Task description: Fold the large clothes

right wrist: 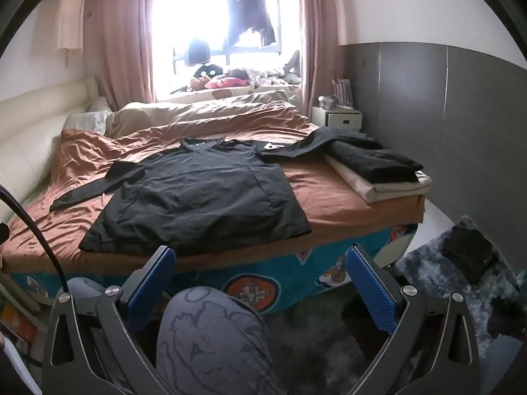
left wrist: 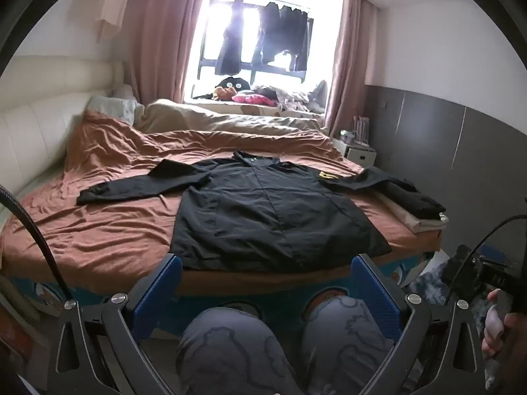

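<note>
Knees [left wrist: 283, 339]: the person sits at the foot of the bed, with both knees low between the blue fingers.
Left gripper [left wrist: 268, 283]: it is wide open and holds nothing. It hangs in front of the bed edge and does not touch the shirt.
Right gripper [right wrist: 260, 276]: it is wide open and empty too, also short of the bed.
Shirt [left wrist: 273, 210]: the black shirt lies flat on the brown sheet [left wrist: 98, 230], hem near the edge, sleeves spread out to both sides.
Right sleeve [right wrist: 306, 144]: its end lies on the stack.
Stack [right wrist: 378, 171]: folded clothes sit at the right side of the bed.
Next step, a guess: each gripper should go to a sleeve or a hem corner.
Doing it well: pinch only the shirt, not the sheet. Lift both sides together. Lay the fold down flat and smooth.
</note>
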Demonstrator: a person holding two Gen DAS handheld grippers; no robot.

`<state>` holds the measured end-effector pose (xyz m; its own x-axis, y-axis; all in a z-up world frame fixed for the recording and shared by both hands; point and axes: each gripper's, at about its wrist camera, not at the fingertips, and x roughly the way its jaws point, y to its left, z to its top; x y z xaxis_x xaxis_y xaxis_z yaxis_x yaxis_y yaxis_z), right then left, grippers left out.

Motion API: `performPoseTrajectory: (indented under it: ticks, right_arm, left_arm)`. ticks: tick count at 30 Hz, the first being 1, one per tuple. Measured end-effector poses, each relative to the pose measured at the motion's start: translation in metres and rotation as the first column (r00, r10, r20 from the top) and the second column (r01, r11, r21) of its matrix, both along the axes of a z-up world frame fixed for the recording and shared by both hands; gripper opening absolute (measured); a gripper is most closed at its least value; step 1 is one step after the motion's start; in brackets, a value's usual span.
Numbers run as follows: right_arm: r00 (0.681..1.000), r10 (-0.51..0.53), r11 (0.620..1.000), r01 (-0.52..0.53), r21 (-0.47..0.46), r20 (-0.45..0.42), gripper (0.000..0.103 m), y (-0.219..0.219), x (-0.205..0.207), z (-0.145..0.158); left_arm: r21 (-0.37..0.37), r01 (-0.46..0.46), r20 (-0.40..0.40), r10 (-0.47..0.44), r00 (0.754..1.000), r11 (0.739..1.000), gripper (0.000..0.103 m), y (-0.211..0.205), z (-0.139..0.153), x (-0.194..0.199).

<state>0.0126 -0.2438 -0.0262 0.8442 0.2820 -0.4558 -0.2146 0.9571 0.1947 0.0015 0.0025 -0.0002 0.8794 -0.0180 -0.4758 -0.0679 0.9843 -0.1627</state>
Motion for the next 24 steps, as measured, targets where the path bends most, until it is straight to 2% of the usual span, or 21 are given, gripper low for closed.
performPoseTrajectory:
  ticks: [2,6,12,24]
  right_arm:
    - [1.000,0.005,1.000,-0.005,0.000,-0.003,0.103,0.001,0.000,0.000]
    - [1.000,-0.001,1.000,0.001,0.031,0.007,0.103,-0.011,0.002,0.001]
    - [1.000,-0.010,1.000,0.010,-0.004,0.018,0.103,-0.004,-0.002,0.002]
    - [1.000,-0.012,1.000,0.012,-0.001,0.028,0.103,-0.001,-0.002,0.004]
  left_arm:
    - [-0.017,-0.001,0.027,0.002,1.000,1.000,0.103,0.008,0.002,-0.004]
    - [0.025,0.000,0.046,-0.001,0.999,1.000,0.103,0.000,0.005,-0.011]
    - [0.031,0.001,0.040,-0.002,0.999,1.000,0.103,-0.004,0.004,-0.010]
    - [0.034,0.001,0.050,-0.002,0.999,0.999,0.103,-0.008,0.007,-0.010]
